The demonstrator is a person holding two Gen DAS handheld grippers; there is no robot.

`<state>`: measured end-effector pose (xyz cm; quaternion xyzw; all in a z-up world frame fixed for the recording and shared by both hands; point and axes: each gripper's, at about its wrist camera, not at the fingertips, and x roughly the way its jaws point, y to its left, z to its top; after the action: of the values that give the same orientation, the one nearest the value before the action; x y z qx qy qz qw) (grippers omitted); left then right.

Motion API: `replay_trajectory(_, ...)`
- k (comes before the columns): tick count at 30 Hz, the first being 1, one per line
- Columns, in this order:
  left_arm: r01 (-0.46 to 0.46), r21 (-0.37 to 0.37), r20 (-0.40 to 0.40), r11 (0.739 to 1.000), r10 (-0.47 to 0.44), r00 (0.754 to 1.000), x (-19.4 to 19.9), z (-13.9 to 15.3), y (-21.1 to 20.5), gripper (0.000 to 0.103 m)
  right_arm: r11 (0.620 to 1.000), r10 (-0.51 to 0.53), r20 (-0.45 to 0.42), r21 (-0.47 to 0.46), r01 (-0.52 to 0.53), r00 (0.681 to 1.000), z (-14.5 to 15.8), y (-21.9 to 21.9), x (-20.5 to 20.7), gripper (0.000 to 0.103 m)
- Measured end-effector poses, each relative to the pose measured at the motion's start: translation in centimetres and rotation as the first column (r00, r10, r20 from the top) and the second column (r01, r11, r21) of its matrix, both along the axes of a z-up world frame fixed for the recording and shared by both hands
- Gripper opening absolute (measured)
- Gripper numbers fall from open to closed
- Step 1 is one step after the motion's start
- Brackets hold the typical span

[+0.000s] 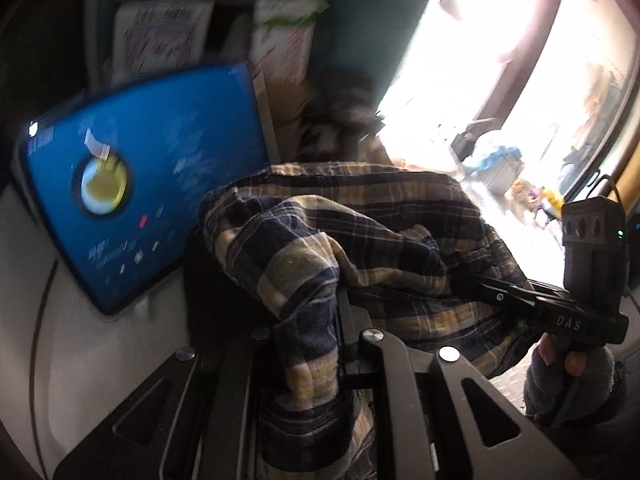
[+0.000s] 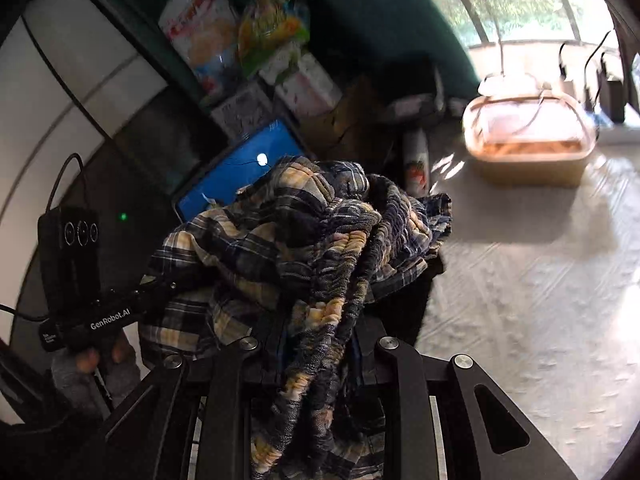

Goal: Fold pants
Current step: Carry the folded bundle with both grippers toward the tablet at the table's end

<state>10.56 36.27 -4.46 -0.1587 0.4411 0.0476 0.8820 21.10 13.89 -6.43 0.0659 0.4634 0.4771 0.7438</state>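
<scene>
**Plaid flannel bunched between two grippers, not yet laid flat**

Plaid pants (image 1: pixel 352 240), navy, cream and yellow, hang in a loose heap between both tools, held up in front of a blue tablet screen (image 1: pixel 140 184) and above a pale textured floor covering (image 2: pixel 540 300). No part of the pants visibly rests on a surface.

Left gripper (image 1: pixel 340 344): jaws nearly together, pinching a fold of the cloth that drapes down over them. Right gripper (image 2: pixel 320 352): jaws narrow, closed on the gathered elastic waistband (image 2: pixel 344 264), which runs ruched up and away from the fingers.

Handling, as judged: light, soft, limp fabric; it sags and twists, holds no shape, not fragile. The waistband is the thickest and firmest place to grip; for a clean fold, the two waistband corners look like the best holds, with the legs left to hang straight.

Writing: "GenRobot.AI" on the left tool's body in the right view; "DAS" on the right tool's body in the left view. Tablet text too blurred to read. Snack bags (image 2: pixel 240 28) behind carry print, illegible.
</scene>
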Motion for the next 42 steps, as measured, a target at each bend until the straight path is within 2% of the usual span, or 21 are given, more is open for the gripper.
replay_trajectory(2,-0.022,-0.024,-0.042,0.999,0.021,0.999,-0.1,-2.5,1.2,0.012,0.999,0.011,-0.012,-0.03,-0.011,1.0,-1.7,1.4,-0.4,0.024)
replay_trajectory(6,-0.049,0.01,-0.071,0.999,0.049,0.996,-1.0,-5.0,1.2,0.019,0.995,0.022,0.004,-0.097,-0.022,1.0,-4.7,3.3,-0.7,0.024)
replay_trajectory(8,-0.057,0.047,-0.086,0.997,0.061,0.994,-1.3,-6.3,1.0,0.031,0.992,0.026,0.015,-0.124,-0.024,1.0,-5.8,4.1,-0.7,0.025)
replay_trajectory(9,-0.059,0.049,-0.095,0.997,0.063,0.993,-1.3,-6.9,1.0,0.031,0.991,0.026,0.016,-0.13,-0.023,1.0,-6.2,3.8,-0.3,0.025)
replay_trajectory(11,-0.064,0.051,-0.099,0.997,0.069,0.993,-1.5,-7.1,0.8,0.033,0.991,0.024,0.016,-0.129,-0.022,1.0,-7.0,3.8,0.0,0.027)
replay_trajectory(13,-0.051,0.098,-0.097,0.994,0.06,0.994,-1.5,-6.1,0.0,0.039,0.991,0.038,0.022,-0.129,-0.035,0.999,-6.9,3.7,0.0,0.031)
replay_trajectory(15,-0.048,0.162,-0.074,0.986,0.06,0.995,-2.2,-4.4,-0.8,0.052,0.99,0.038,0.021,-0.135,-0.035,0.999,-6.5,3.2,0.1,0.042)
replay_trajectory(16,-0.049,0.184,-0.056,0.982,0.06,0.997,-2.7,-3.5,-1.1,0.062,0.99,0.025,0.031,-0.14,-0.02,0.999,-6.1,2.7,0.2,0.064)
replay_trajectory(17,-0.054,0.202,-0.036,0.978,0.063,0.997,-3.2,-2.6,-1.3,0.066,0.99,0.008,0.047,-0.141,-0.001,0.999,-5.6,2.0,0.0,0.089)
replay_trajectory(18,-0.064,0.214,-0.014,0.975,0.069,0.998,-3.7,-1.7,-1.4,0.067,0.992,-0.006,0.067,-0.129,0.014,0.998,-5.0,1.2,0.1,0.095)
replay_trajectory(19,-0.073,0.221,-0.001,0.973,0.075,0.997,-3.9,-0.8,-1.7,0.068,0.992,-0.014,0.089,-0.122,0.024,0.996,-4.4,0.4,-0.2,0.097)
replay_trajectory(23,-0.098,0.205,0.089,0.974,0.082,0.993,-4.3,1.2,-1.9,0.07,0.991,-0.047,0.179,-0.118,0.069,0.983,-2.5,-1.2,0.4,0.097)
replay_trajectory(27,-0.071,0.21,0.115,0.975,0.047,0.992,-2.3,1.2,-1.5,0.071,0.993,-0.034,0.256,-0.104,0.063,0.966,-0.9,-0.1,1.5,0.097)
replay_trajectory(30,-0.061,0.212,0.085,0.975,0.044,0.995,1.5,0.2,-1.3,0.071,0.992,0.012,0.318,-0.124,0.029,0.948,-0.6,1.8,2.4,0.097)
replay_trajectory(33,-0.048,0.23,0.012,0.972,0.046,0.999,4.2,-1.2,-0.1,0.071,0.985,0.042,0.338,-0.17,0.017,0.94,-1.4,3.6,3.7,0.097)
replay_trajectory(37,-0.028,0.219,-0.054,0.975,0.04,0.998,6.0,-3.3,1.1,0.071,0.97,0.023,0.288,-0.237,0.048,0.957,-4.6,4.1,6.3,0.097)
replay_trajectory(42,-0.036,0.227,-0.071,0.973,0.053,0.996,6.8,-3.9,1.3,0.071,0.964,0.032,0.263,-0.263,0.04,0.964,-7.2,4.7,7.9,0.097)
